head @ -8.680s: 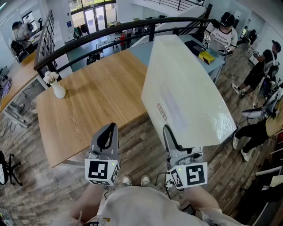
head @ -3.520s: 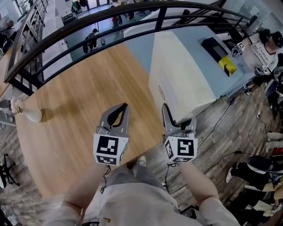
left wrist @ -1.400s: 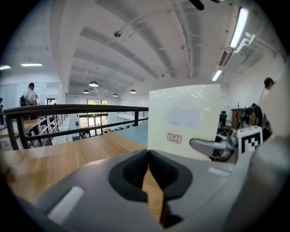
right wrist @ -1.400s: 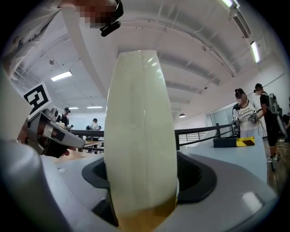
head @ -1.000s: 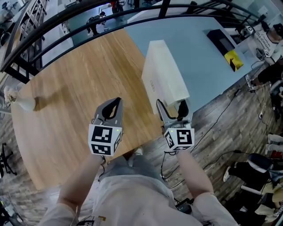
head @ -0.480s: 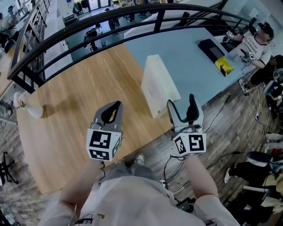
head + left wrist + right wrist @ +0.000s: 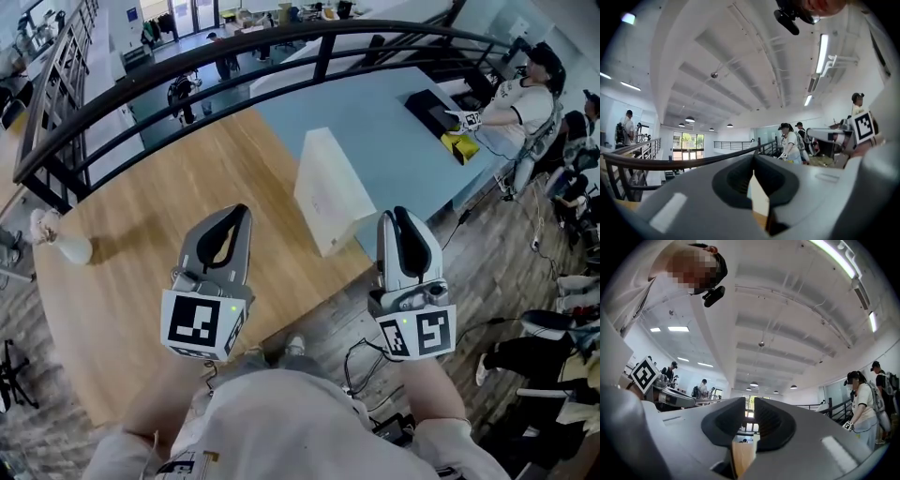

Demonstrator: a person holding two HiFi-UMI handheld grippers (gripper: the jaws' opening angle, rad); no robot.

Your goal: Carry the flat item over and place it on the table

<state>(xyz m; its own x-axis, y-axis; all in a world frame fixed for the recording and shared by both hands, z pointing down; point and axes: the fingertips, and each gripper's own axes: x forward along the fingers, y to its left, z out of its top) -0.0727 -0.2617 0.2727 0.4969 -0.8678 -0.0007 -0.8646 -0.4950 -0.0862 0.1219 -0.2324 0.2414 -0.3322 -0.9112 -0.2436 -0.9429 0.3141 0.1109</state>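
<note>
Table (image 7: 141, 281): wood, beside railing.
Box (image 7: 330, 192): white, on edge on table, ahead-left of right gripper (image 7: 403, 216), lengthwise away.
Right gripper: nearer, empty, jaws closing.
Left gripper (image 7: 238, 214): pressed together, empty.

Box (image 7: 328, 187) label txt too small to read.

1. 2 grey hand-held grippers: the left hand-held gripper (image 7: 234, 217) and the right hand-held gripper (image 7: 403, 220), whose jaws are closing with nothing between them.
2. 1 flat white rectangular slab (image 7: 328, 192).
3. 2 counters: 1 light wooden counter (image 7: 141, 281) and 1 pale blue counter (image 7: 375, 117).
4. 1 small white vase of pale flowers (image 7: 67, 246).
5. 1 small yellow item (image 7: 461, 143).
6. 1 flat black item (image 7: 429, 106).
7. 1 black metal railing (image 7: 323, 58).
8. 1 seated person in a white shirt (image 7: 520, 98).
</note>
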